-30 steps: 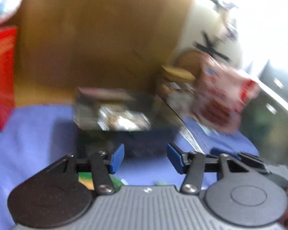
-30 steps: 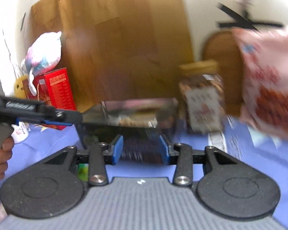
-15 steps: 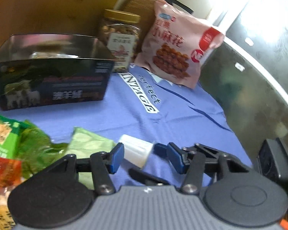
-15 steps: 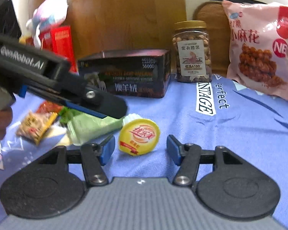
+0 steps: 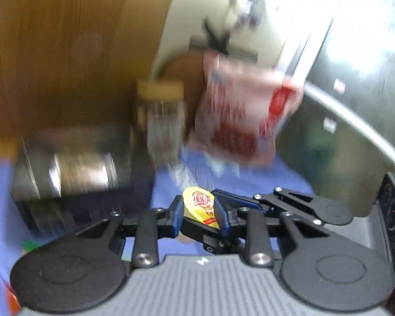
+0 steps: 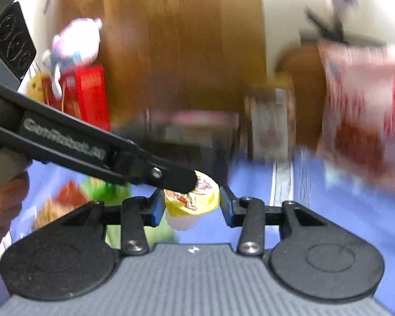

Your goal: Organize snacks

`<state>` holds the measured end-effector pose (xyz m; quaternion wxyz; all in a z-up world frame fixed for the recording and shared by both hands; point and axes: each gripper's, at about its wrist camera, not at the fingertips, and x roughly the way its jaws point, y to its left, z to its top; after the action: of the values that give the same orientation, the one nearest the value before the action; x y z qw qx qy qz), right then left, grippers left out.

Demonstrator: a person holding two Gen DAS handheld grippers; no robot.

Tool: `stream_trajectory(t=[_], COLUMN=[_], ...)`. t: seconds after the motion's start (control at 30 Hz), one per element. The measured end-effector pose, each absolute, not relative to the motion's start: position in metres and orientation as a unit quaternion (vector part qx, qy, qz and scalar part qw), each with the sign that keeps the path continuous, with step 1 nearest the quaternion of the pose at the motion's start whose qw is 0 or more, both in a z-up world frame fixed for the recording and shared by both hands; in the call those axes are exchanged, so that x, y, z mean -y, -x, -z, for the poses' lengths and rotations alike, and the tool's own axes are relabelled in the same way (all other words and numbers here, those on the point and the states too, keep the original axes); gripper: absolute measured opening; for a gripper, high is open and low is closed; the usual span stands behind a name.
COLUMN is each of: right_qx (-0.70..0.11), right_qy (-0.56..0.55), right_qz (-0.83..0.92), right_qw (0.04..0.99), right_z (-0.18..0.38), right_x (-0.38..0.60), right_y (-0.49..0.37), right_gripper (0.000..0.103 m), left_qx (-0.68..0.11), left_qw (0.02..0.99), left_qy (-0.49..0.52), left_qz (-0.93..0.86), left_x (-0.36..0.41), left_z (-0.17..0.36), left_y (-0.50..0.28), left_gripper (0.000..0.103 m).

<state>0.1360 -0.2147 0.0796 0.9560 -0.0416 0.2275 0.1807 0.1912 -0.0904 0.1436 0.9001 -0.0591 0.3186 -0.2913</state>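
The small white jelly cup with a yellow foil lid is up off the blue-clothed surface, pinched in my left tool. My right tool is closing around it, pads not yet pressing. With 2 tools squeezing, the cup could crush or pop out before reaching the dark open box at the back.

Jar and pink bag motion-blurred.
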Motion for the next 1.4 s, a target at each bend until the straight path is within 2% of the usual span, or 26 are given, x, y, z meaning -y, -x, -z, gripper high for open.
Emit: stream_trajectory(t=[0.17,0.3,0.7,0.73,0.77,0.8,0.93,1.13,1.2,1.3,1.37,1.4], right_qx=[-0.15,-0.14,-0.276,-0.279,-0.282,-0.284,-0.267,-0.248,-0.257,-0.288,-0.322,-0.338], right_qy=[0.087,0.099,0.103,0.108,0.112,0.116,0.125,0.056,0.011,-0.056,-0.097,-0.11], right_qz=[-0.184,-0.193,-0.199,-0.194,-0.189,-0.186,-0.164,-0.162,-0.177,-0.225,-0.256,-0.263], right_qw=[0.967,0.966,0.935,0.934,0.934,0.933,0.941,0.953,0.95,0.929,0.906,0.897], right_z=[-0.165,-0.191,-0.085,-0.081,-0.077,-0.073,-0.073,-0.091,-0.092,-0.08,-0.064,-0.056], right_x=[0.196,0.186,0.173,0.173,0.174,0.175,0.182,0.206,0.216,0.217,0.211,0.207], right_y=[-0.169,-0.195,-0.28,-0.284,-0.288,-0.291,-0.291,-0.264,-0.248,-0.228,-0.217,-0.215], right_gripper=[0.046,0.046,0.046,0.046,0.047,0.047,0.055,0.055,0.055,0.054,0.05,0.045], left_qx=[-0.251,-0.26,-0.385,-0.386,-0.388,-0.39,-0.376,-0.336,-0.332,-0.351,-0.379,-0.389], left_qw=[0.924,0.922,0.878,0.878,0.878,0.879,0.884,0.898,0.904,0.9,0.888,0.884], left_qy=[0.068,0.097,0.151,0.152,0.151,0.151,0.158,0.16,0.151,0.15,0.16,0.164], left_qz=[0.282,0.27,0.24,0.239,0.234,0.231,0.23,0.234,0.224,0.21,0.204,0.2], left_x=[0.073,0.059,0.055,0.056,0.059,0.061,0.049,0.004,-0.018,-0.049,-0.069,-0.077], left_z=[-0.213,-0.21,-0.086,-0.082,-0.078,-0.076,-0.084,-0.114,-0.115,-0.102,-0.085,-0.076], left_y=[-0.211,-0.238,-0.33,-0.334,-0.338,-0.339,-0.329,-0.282,-0.26,-0.237,-0.23,-0.227], left_gripper=[0.026,0.026,0.026,0.027,0.032,0.036,0.038,0.038,0.042,0.042,0.042,0.042])
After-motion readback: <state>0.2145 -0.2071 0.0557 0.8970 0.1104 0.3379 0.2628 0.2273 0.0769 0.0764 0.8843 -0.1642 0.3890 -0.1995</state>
